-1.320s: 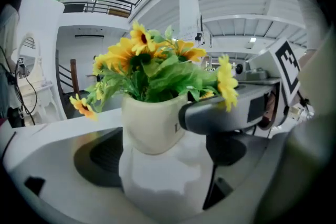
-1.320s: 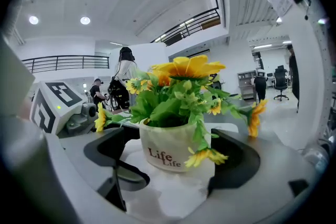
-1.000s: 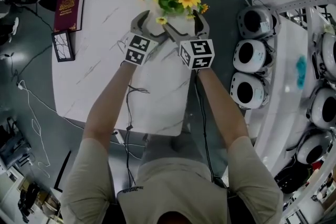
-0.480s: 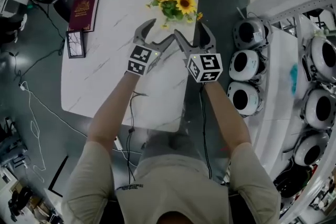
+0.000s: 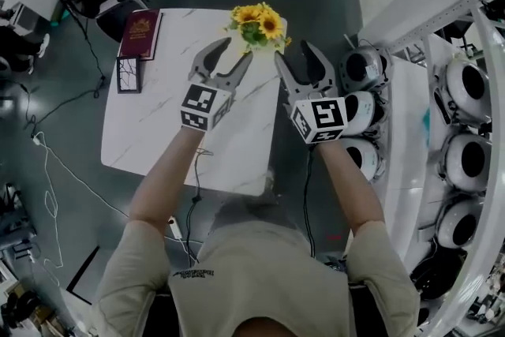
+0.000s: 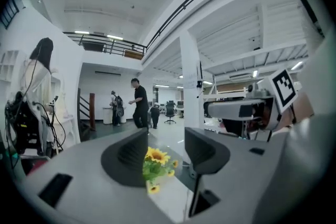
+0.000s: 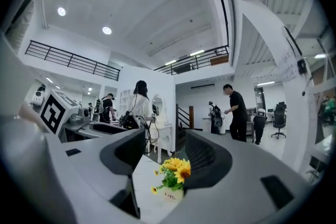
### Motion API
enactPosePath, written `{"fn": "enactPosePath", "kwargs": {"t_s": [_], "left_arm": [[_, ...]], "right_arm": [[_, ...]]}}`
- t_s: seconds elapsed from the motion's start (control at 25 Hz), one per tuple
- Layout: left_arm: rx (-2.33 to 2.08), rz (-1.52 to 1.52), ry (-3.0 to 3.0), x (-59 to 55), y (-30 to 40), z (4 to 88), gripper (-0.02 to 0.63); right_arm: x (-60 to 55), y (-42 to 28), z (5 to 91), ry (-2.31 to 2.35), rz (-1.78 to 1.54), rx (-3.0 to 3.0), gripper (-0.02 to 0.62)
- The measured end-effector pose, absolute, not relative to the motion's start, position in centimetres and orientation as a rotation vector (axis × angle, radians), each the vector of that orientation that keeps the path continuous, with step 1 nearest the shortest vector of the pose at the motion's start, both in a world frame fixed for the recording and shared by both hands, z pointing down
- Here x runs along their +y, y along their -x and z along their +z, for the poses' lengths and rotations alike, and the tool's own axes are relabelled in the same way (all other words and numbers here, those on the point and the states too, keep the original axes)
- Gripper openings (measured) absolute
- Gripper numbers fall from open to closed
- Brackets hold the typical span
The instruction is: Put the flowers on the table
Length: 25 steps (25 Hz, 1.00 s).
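well, the flowers (image 5: 258, 21) already stand on the table (image 5: 158, 130), near its far edge, so the job looks done. the left gripper (image 5: 230, 53) and right gripper (image 5: 294, 51) hang clear of them, jaws half apart, just been closing on nothing.

The flowers (image 5: 258, 21) are a small bunch of yellow sunflowers with green leaves in a white pot (image 7: 171, 194). They stand upright on the white marbled worktop (image 5: 170, 130), at its far edge near the right corner.
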<state>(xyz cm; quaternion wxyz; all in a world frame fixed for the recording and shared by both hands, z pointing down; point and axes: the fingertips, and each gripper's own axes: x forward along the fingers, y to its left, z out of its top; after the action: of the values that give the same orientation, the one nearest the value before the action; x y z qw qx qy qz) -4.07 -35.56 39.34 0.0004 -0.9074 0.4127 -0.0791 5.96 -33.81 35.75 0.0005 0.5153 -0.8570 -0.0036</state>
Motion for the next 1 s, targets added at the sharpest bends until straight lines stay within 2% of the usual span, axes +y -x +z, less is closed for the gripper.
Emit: {"fn": "enactPosePath", "kwargs": {"t_s": [0.16,0.4,0.64,0.88,1.0], "left_arm": [[1.303,-0.165,2.841,-32.9,4.3,34.0,0.198],[1.249,-0.098,2.75,-27.7,4.6,28.0,0.118],[1.326,0.048,2.712,-22.6,5.8,25.0,0.064],[1.321,0.014,2.673,-17.6,6.2,24.8,0.034],[1.312,0.008,2.711,-16.0,5.5,25.5,0.02]], "right_arm": [[-30.6,-6.1,31.2,-1.589,-0.078,-2.743,0.206],[-25.6,-5.0,26.4,-1.494,-0.14,-2.818,0.152],[-20.7,-4.1,23.9,-1.413,-0.139,-2.88,0.087],[-16.1,-2.5,24.3,-1.329,-0.046,-2.927,0.063],[-14.5,-1.5,24.7,-1.284,0.011,-2.952,0.03]]}}
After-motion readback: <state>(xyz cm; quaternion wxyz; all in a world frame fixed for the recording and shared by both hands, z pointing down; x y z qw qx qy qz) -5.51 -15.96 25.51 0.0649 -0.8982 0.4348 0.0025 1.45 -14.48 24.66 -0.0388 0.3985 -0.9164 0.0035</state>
